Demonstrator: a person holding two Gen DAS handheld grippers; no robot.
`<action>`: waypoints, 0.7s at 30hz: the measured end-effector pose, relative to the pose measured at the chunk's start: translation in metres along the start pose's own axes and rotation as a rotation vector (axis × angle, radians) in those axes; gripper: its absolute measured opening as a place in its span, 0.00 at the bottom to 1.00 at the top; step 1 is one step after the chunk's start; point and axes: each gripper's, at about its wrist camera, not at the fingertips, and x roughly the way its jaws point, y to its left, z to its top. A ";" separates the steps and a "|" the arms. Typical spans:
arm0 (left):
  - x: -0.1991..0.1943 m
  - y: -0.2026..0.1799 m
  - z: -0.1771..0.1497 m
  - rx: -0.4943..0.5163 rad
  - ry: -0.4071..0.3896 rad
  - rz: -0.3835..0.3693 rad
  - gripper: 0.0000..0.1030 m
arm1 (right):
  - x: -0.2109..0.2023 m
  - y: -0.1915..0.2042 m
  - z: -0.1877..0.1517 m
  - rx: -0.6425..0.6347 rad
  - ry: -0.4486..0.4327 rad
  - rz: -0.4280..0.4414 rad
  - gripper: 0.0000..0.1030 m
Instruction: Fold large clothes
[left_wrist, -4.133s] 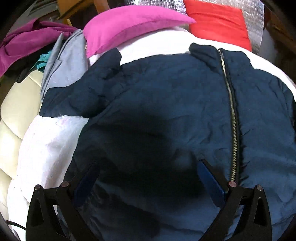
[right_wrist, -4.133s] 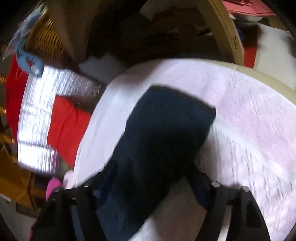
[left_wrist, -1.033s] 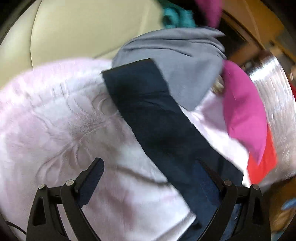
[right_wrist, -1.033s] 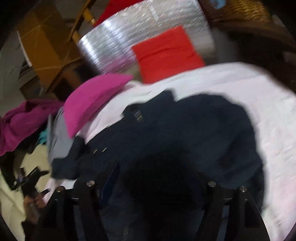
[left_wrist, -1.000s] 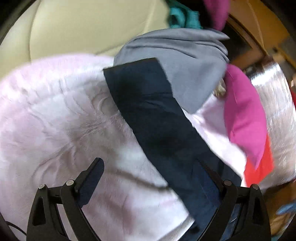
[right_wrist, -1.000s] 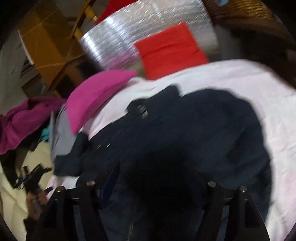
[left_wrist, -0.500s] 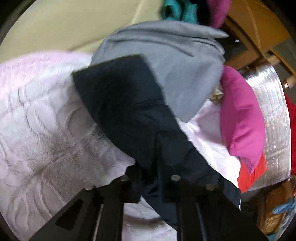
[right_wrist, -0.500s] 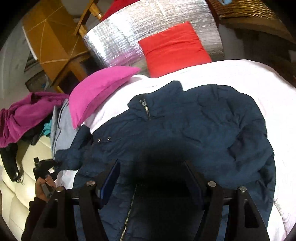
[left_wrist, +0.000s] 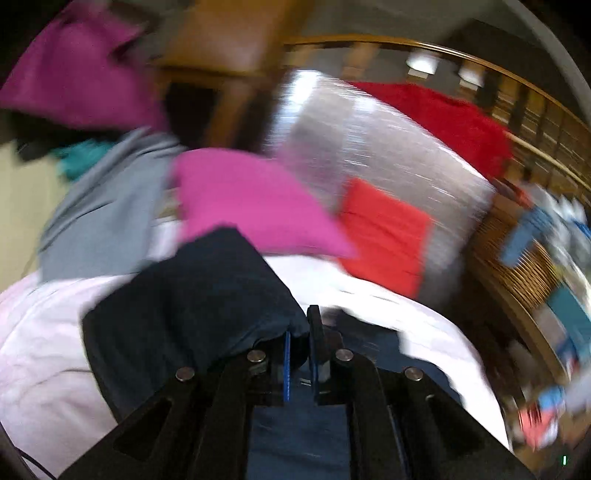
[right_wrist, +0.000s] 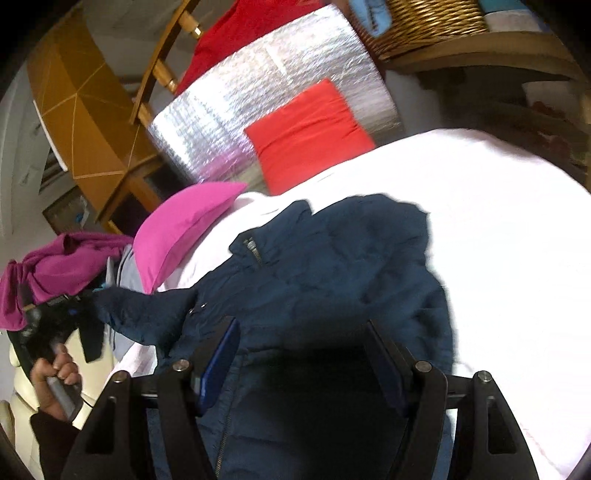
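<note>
A navy jacket (right_wrist: 332, 280) is seen spread on a white bedcover (right_wrist: 498, 229), its sleeve (left_wrist: 192, 302) clenched in the left tool (left_wrist: 298, 354), whose jaws are shut tight on the cloth. The sleeve is bunched just ahead of and to the left of that tool. In the right wrist view the sleeve is drawn out taut to the far left, where the person's hand (right_wrist: 55, 373) grips the handle. The right tool (right_wrist: 306, 354) is held released above the jacket's front, jaws wide, nothing judged to be between them. The thin pinch could slip, or the whole jacket could be dragged askew, since the body is not pinned. A pink pillow (left_wrist: 251, 203) beyond the left tool could be snagged. Both tools are angled downward.
</note>
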 end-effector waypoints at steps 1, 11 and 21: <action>0.001 -0.025 -0.008 0.043 0.019 -0.043 0.08 | -0.008 -0.006 0.000 0.005 -0.008 -0.005 0.70; 0.076 -0.130 -0.128 0.237 0.541 -0.205 0.41 | -0.069 -0.061 0.005 0.086 -0.066 -0.067 0.70; 0.008 -0.034 -0.073 0.124 0.432 -0.268 0.74 | -0.039 -0.046 0.006 0.087 0.039 -0.004 0.71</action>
